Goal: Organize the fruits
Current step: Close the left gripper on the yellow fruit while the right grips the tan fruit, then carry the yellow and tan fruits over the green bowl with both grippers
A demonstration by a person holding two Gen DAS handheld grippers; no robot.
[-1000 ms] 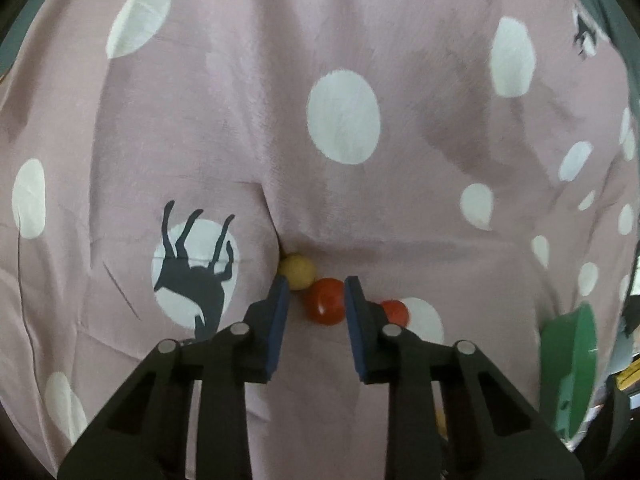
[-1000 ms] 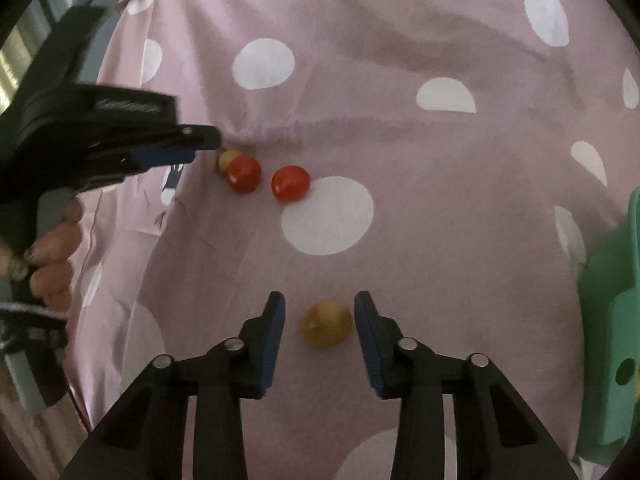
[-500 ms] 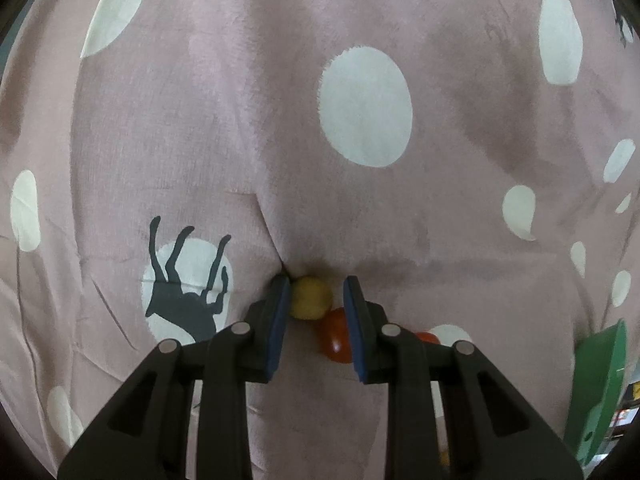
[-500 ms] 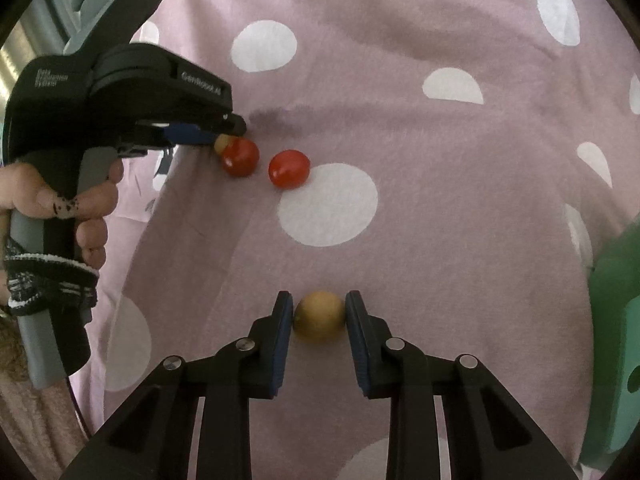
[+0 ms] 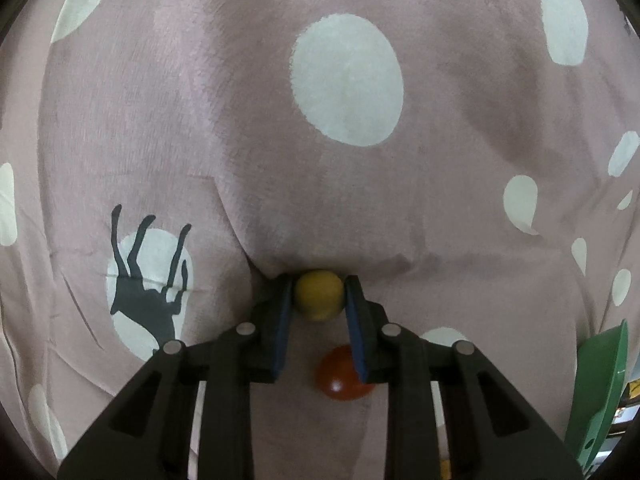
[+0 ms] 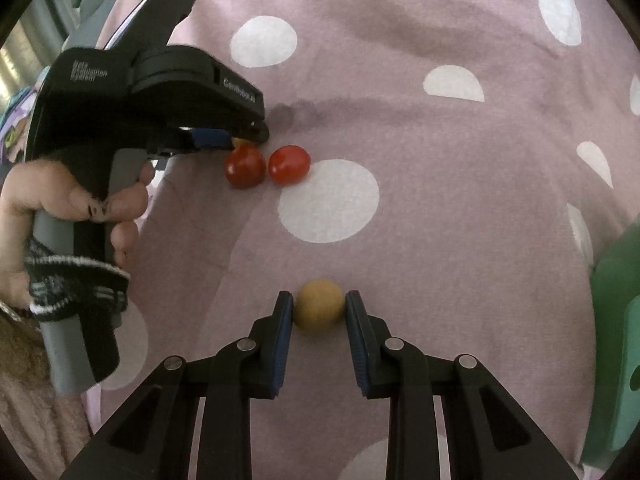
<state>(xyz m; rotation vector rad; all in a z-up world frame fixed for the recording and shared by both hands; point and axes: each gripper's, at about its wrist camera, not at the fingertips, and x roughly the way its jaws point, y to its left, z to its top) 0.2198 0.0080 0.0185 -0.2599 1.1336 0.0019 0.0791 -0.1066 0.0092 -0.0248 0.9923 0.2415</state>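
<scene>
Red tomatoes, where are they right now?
In the right wrist view, both red tomatoes lie touching on the cloth, upper left, beside the left gripper.

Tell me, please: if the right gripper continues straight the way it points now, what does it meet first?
Probably nothing new: the right gripper already clamps a yellow fruit, and right under it lies the pink dotted cloth.

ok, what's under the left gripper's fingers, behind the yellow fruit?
A red tomato lies on the pink cloth beneath the left gripper, partly hidden by its right finger. The second tomato is covered in this view.
</scene>
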